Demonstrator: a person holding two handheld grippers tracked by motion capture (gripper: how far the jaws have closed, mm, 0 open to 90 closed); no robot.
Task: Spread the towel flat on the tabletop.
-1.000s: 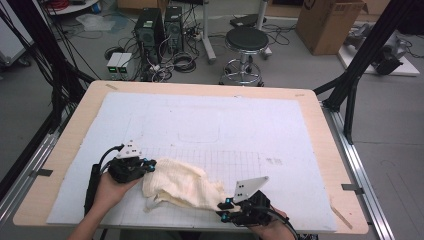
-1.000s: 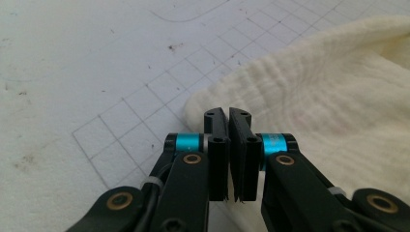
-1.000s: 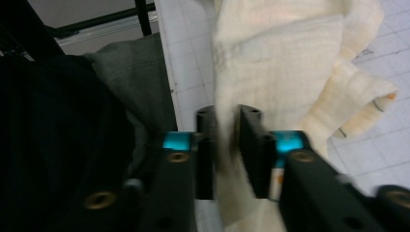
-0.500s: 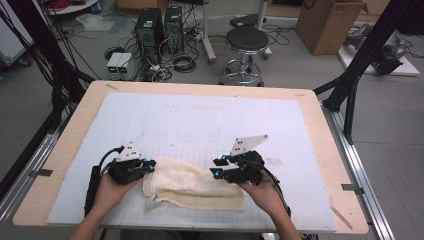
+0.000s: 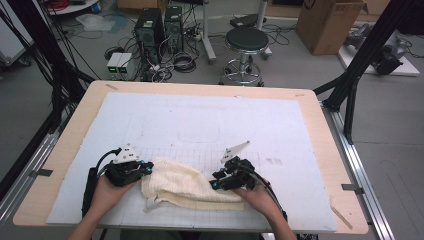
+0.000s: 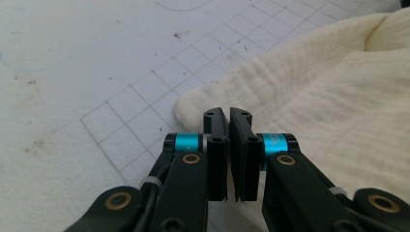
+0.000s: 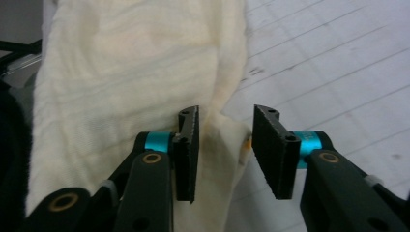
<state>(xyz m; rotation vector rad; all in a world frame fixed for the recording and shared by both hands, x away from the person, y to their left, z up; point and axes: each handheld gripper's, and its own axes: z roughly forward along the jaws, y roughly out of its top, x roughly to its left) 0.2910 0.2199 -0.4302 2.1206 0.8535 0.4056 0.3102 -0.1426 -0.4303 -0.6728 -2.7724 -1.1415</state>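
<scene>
On the white mat (image 5: pixel 200 125), a rumpled cream cloth (image 5: pixel 185 186); left tool (image 6: pixel 227 116) clenched, right tool (image 7: pixel 223 121) released.

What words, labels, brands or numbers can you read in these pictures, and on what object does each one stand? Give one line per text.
No text can be read for certain.
Cardboard box: a dark round mark near its top, too small to read.
White mat: ruled squares and faint outlines, no letters or digits.
Small dark marks on the mat: too blurred to tell.
Cream cloth: no label showing.
Left gripper and right gripper: no lettering.
</scene>
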